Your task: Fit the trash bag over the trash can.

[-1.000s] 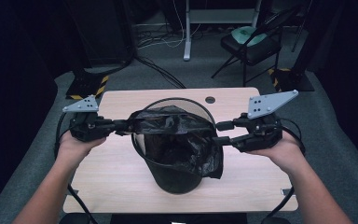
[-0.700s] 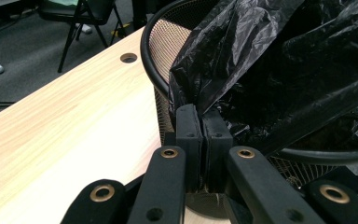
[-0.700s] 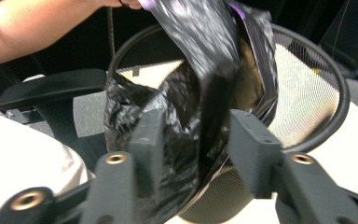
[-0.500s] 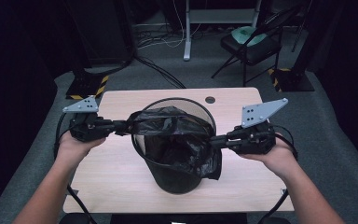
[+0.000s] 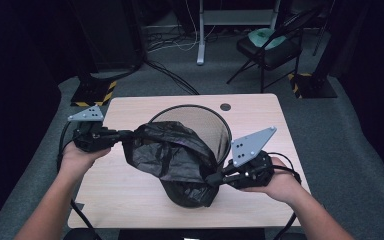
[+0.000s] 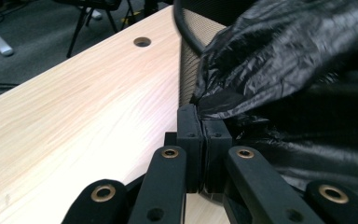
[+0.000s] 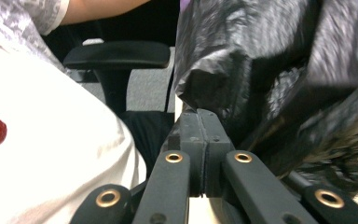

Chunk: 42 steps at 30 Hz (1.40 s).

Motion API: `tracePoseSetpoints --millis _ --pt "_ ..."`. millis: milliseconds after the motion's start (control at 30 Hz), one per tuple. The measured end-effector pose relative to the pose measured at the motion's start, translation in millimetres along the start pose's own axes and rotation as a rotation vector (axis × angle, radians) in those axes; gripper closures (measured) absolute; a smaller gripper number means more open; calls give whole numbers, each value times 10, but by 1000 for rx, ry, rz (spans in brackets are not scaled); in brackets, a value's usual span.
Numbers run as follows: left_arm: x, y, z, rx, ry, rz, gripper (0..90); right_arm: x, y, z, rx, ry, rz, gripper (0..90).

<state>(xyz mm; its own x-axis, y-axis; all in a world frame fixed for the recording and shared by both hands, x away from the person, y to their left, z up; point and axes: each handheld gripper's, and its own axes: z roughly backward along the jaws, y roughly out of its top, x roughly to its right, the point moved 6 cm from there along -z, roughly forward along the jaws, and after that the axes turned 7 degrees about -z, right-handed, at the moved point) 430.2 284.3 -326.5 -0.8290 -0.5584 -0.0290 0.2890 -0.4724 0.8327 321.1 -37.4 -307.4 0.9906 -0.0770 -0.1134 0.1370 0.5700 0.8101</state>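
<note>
High view: the left gripper (image 5: 121, 135) and right gripper (image 5: 215, 179) each clamp an edge of the black bin liner (image 5: 167, 150), jaws pressed fully together on plastic, so its mouth stretches between them over the mesh wastebasket (image 5: 205, 125), seemingly to line it. The liner hangs between both tongs, draped down the basket's near side. Beneath is a pale wood-grain table (image 5: 125, 187); beyond, grey carpet and a folding chair (image 5: 267, 47).

Dim room: grey carpet floor (image 5: 330, 125), folding chair (image 5: 270, 47), pale wooden table (image 5: 260, 115)
</note>
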Motion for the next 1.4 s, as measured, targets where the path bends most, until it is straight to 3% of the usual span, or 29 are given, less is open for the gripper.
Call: tracePoseSetpoints --millis 167,400,467,667,733,833,1000,1233,1400 --pt "-64 -55 -13 0 7 23 883 5 -124 -136 -59 8 -8 894" --pt "-114 -83 -67 -15 28 21 887 104 -368 -272 -143 -12 -43 895" --pt "-122 -80 -76 -15 30 23 887 113 -389 -250 -126 5 -57 891" --pt "-134 -78 -86 -15 32 26 887 110 -309 -6 -3 25 -89 716" --pt "-133 -78 -92 -17 31 26 887 132 -293 74 26 -5 -102 683" --pt "-128 -75 -103 -20 29 25 887 187 -314 95 27 -42 -125 647" --pt "-123 -73 -102 -18 27 24 886 246 -352 12 18 -43 -168 588" --pt "-111 -69 -77 -7 20 24 885 254 -296 -20 41 -7 -182 617" --pt "-99 -61 -61 -3 17 19 884 240 -280 -7 44 -2 -186 712"
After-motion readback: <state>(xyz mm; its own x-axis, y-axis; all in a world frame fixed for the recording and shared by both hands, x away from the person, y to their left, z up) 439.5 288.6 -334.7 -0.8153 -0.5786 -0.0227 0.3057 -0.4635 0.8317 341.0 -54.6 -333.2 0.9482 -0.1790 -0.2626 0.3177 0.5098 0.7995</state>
